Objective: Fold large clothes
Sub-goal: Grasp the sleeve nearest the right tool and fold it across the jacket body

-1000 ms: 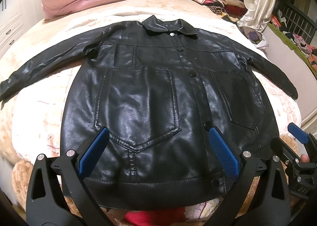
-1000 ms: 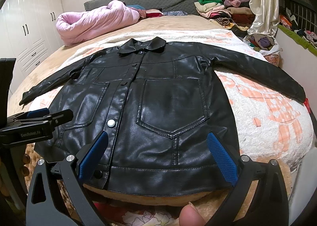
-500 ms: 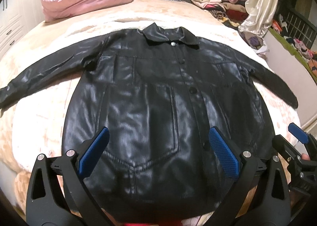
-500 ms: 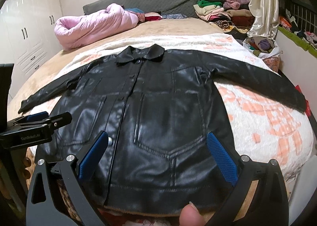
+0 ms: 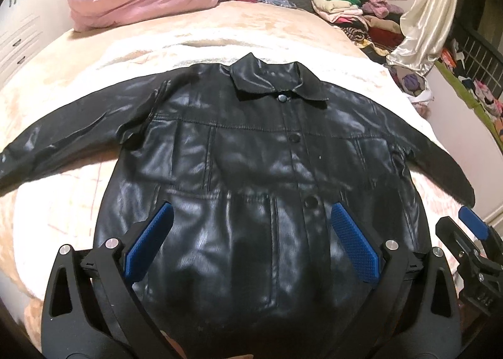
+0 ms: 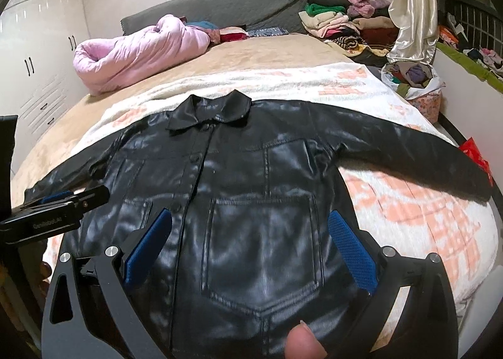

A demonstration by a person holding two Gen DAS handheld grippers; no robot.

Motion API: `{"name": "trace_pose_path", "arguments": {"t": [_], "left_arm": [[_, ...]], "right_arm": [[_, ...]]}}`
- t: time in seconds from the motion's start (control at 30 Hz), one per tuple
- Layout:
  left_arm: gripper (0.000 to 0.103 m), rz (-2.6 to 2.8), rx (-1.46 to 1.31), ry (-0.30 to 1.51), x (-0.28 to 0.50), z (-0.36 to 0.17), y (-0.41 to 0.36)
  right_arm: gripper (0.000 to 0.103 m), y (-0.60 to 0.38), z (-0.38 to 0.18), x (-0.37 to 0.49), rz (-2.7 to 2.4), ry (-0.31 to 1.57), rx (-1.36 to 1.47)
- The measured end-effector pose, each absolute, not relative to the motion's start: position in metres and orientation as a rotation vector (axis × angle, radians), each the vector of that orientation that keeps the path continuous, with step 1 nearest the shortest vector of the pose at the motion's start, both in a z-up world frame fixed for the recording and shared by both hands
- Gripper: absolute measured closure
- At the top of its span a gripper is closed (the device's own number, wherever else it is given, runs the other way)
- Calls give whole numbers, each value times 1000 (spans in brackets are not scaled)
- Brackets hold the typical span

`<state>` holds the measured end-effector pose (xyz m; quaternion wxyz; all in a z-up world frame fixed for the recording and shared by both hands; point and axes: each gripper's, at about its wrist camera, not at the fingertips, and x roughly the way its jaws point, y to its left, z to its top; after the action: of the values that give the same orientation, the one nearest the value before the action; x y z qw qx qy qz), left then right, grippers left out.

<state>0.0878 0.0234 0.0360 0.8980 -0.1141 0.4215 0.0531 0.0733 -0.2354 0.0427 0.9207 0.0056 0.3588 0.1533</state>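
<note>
Both tongs have come forward over the jacket since a second ago, so its hem, plain to see then, now drops out of sight below the frames. Left gripper [image 5: 250,244] hangs with its two blue pads spread wide apart, clamped on nothing; right gripper [image 6: 250,249] likewise stands agape and empty. Between them lies one black leather jacket [image 5: 251,170], front up and buttoned, flat on the bed [image 5: 110,44], both sleeves spread; the left cuff is cut off at the frame edge. Motion blur smears the lower pockets. One pink quilt [image 6: 138,47] sits beyond, beside one stack of folded clothes [image 6: 342,22].
</note>
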Motion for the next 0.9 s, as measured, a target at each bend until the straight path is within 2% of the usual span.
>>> {"name": "trace_pose_path", "arguments": {"t": [0.4,0.9], "left_arm": [[9,96,-231,913,144,36,19],[9,45,-200,977,206,20,-7]], "right_arm": [[4,-245,51,132,276,736,52],[4,-318,30,197,100,766,176]]}}
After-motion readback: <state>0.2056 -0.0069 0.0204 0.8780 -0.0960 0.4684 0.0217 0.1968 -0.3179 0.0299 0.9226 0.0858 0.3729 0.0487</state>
